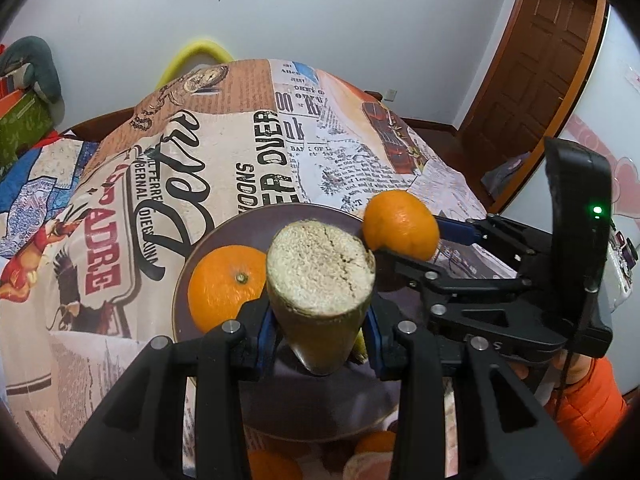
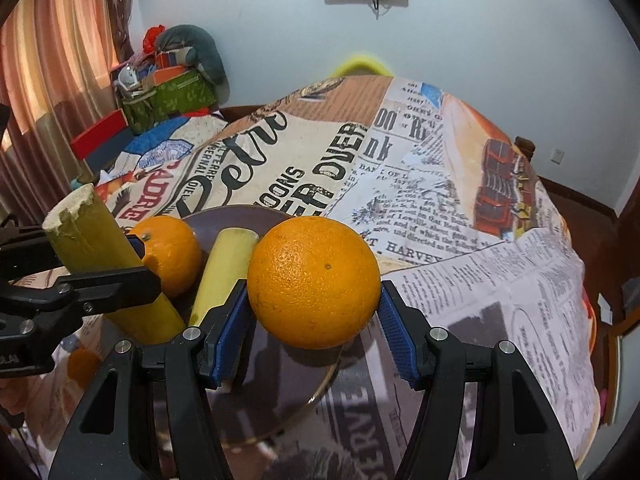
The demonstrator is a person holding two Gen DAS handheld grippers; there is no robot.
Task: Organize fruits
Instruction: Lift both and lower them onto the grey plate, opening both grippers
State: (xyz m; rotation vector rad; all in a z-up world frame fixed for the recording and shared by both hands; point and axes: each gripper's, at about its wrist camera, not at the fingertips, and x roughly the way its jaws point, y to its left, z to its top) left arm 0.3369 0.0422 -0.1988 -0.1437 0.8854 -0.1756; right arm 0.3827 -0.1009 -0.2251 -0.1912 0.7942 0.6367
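The left gripper [image 1: 320, 332] is clamped on a sugarcane piece [image 1: 322, 280], its cut end fibrous, pale and cracked, its rind smooth and yellow-green. The right gripper [image 2: 314, 320] pinches an orange [image 2: 314, 282] between blue ribbed pads [image 2: 396, 336] — round, waxy, finely pitted.

Both loads hang above a dark plate [image 2: 240, 216], just ahead of and below the fingertips. On it lie a second orange [image 2: 172, 254] and a second sugarcane piece [image 2: 224, 268], the latter just left of the right gripper's left finger.

The step looks like setting both down on the plate. I would lower the orange into the bare part to the right of the lying cane, until it touches, before easing the pads apart; a sphere rolls on a shallow dish. The cane is stiff and cylindrical — better laid flat beside its twin than stood on end. The newsprint-patterned tablecloth [image 2: 460, 264] is wrinkled and soft, so anything that rolls off the plate may wander.
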